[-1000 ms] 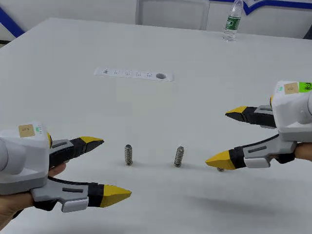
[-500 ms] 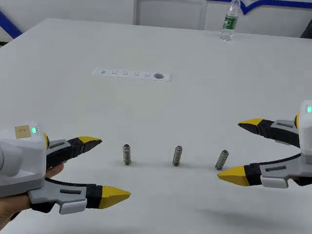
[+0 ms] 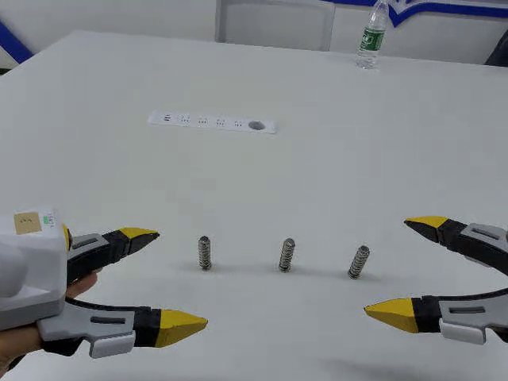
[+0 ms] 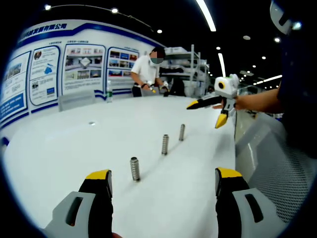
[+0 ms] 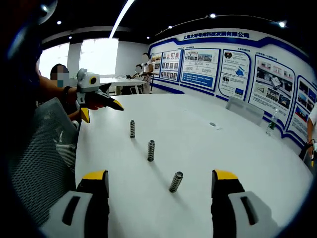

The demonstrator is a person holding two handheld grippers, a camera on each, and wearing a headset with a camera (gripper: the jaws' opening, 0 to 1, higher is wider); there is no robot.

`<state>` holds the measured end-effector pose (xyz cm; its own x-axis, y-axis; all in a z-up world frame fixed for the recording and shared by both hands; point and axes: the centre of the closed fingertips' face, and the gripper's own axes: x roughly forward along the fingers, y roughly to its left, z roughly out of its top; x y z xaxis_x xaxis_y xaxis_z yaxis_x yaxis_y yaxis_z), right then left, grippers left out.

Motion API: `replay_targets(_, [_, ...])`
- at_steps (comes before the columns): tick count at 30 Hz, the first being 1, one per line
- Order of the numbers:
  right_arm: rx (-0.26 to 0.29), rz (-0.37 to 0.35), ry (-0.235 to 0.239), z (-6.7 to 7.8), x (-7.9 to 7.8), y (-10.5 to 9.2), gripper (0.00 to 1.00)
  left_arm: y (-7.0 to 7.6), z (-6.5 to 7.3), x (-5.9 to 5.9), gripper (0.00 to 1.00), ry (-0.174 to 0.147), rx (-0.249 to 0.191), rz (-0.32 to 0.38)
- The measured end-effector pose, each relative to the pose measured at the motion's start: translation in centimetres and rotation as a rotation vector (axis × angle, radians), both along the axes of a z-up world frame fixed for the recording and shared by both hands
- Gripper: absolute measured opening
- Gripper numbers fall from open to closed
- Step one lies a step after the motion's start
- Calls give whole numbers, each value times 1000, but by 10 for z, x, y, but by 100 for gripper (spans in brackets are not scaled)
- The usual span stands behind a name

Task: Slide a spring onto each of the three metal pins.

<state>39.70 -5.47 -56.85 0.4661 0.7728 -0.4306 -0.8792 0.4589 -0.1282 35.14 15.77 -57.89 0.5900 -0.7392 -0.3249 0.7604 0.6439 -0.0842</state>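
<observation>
Since a second ago, our right claw (image 3: 389,267) has drawn back toward 4 o'clock, off the rightmost spring, and it hangs wide open, holding nothing. From the head view we see our left claw (image 3: 178,278) at 8 o'clock, also spread open and empty. Between them three springs (image 3: 286,255) stand in a row on the white desk (image 3: 317,159), the right one leaning slightly. A power strip (image 3: 211,122) lies at 11 o'clock and a water bottle (image 3: 371,36) at 1 o'clock. In the left gripper view the springs recede toward 1 o'clock, with the right claw at 2 o'clock. In the right gripper view they recede toward 11 o'clock, with the left claw at 10 o'clock.
</observation>
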Motion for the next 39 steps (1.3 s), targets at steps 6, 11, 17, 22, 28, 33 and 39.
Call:
replay_targets(6, [14, -29, 2, -3, -4, -4, 88, 3, -1, -3, 88, 4, -2, 11])
replay_targets(11, [17, -41, 6, -6, -5, -8, 88, 5, -3, -4, 88, 4, -2, 24])
replay_targets(17, [27, -55, 12, -8, -6, -11, 89, 8, -5, -6, 88, 8, -1, 34])
replay_targets(22, [32, -65, 11, -9, -6, -12, 89, 9, -6, -6, 88, 9, 1, 38])
replay_targets(28, [37, -72, 20, -13, -6, -12, 88, 10, -6, -4, 88, 11, 0, 42])
replay_targets(33, [42, -78, 21, -14, -6, -12, 88, 10, -7, -4, 87, 14, 2, 42])
replay_targets(39, [43, -81, 21, -13, -7, -12, 88, 11, -7, -4, 87, 13, 1, 43])
